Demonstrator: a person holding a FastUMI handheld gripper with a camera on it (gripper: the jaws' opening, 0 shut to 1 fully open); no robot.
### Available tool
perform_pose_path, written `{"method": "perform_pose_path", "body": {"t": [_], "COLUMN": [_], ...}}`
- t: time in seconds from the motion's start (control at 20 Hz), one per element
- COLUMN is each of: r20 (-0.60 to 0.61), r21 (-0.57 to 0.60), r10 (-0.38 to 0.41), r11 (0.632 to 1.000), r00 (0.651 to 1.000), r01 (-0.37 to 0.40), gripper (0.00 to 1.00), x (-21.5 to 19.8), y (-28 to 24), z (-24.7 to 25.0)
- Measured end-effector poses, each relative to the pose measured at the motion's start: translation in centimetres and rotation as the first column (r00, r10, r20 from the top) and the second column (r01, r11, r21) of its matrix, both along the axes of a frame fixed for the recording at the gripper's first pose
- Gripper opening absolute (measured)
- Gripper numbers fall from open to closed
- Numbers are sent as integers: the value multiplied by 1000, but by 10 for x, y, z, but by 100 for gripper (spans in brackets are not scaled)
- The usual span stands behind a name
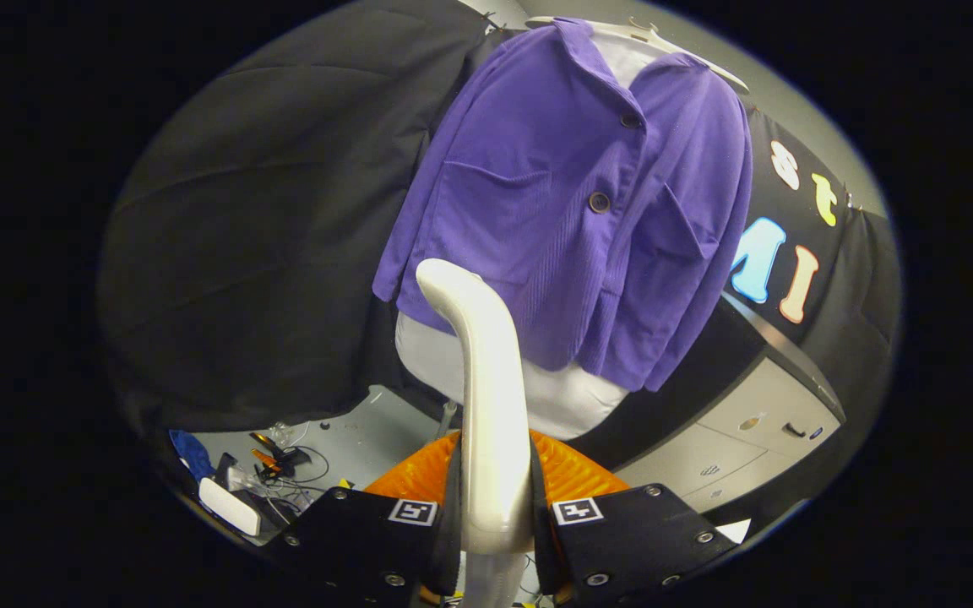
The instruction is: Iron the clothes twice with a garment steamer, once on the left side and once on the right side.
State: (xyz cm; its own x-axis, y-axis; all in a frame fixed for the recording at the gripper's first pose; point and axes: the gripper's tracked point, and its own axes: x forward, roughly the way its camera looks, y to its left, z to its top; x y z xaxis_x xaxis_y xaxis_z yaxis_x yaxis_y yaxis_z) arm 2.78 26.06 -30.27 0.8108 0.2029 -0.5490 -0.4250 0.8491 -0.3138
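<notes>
Against black booth cloth hangs a purple jacket (571, 211); the gripper (495, 507) jaws clench an upright steamer (486, 397) whose long axis points at it.

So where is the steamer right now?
In the gripper view the steamer stands upright, clamped between the fingers, its head just in front of the purple jacket's lower hem.

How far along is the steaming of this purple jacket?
Done: the steamer is picked up, clamped between both fingers of the hand-held gripper. In hand: its head is raised in front of the jacket's lower hem. Left: whether either side has had its pass cannot be told from this view.
</notes>
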Motion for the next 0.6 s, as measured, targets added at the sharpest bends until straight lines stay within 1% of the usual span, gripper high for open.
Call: {"method": "perform_pose_path", "body": {"t": [0.3, 0.45, 0.6], "r20": [-106, -96, -41], "r21": [71, 113, 184], "r10": [-108, -166, -234], "r11": [991, 978, 954], "r00": [988, 981, 971], "r01": [116, 177, 238], "gripper": [35, 35, 35], "x": [-33, -45, -43], "y": [-92, -140, -184], "z": [21, 48, 82]}}
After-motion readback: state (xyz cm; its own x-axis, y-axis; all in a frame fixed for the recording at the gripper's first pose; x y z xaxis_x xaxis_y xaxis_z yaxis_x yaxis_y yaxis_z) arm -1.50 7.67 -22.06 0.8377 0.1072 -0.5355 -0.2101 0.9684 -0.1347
